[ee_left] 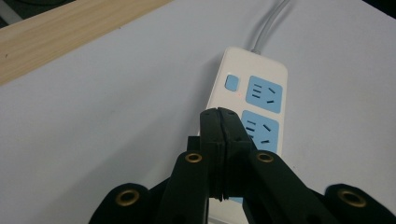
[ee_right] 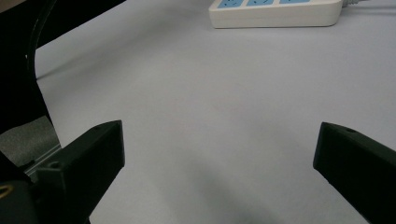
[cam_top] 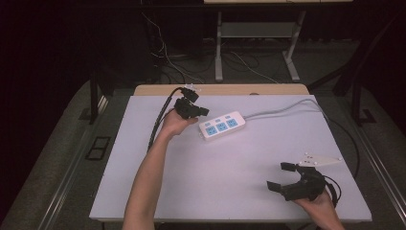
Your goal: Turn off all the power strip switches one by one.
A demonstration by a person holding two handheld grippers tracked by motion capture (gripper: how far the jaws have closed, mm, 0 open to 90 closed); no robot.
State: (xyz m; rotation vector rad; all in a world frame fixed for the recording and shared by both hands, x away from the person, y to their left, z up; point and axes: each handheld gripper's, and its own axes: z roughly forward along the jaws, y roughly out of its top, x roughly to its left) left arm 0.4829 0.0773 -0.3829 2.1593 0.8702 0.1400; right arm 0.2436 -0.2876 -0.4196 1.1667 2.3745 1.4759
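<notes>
- We take the power strip [cam_top: 222, 125] as the landmark: a white bar with three blue sockets, lying flat on the white bench [cam_top: 230, 191], towards the far side and slightly left of its middle.
- In the left gripper view, the power strip [ee_left: 252, 98] shows a small blue switch [ee_left: 231, 83] at the end where the cord enters, with blue sockets following along its length.
- The grey cord [cam_top: 287, 108] leaves the right end of the power strip and runs towards the far right corner of the bench.
- Our left tongs [cam_top: 201, 111] sit just beside the left end of the power strip, held in the left hand [cam_top: 174, 122].
- In the left gripper view, our left tongs [ee_left: 220, 114] are fully closed, pad against pad, with nothing between them. The tips hang over the near part of the power strip, next to its second socket. We cannot tell whether they touch the casing.
- Our right tongs [cam_top: 281, 176] stand well apart from the power strip, near the front right corner of the bench, held in the right hand [cam_top: 318, 201].
- In the right gripper view, the jaws of our right tongs [ee_right: 219, 149] are spread wide over bare bench and grip nothing. The power strip [ee_right: 275, 13] lies far ahead of them.
- A wooden edge strip [cam_top: 220, 89] borders the bench beyond the power strip.
</notes>
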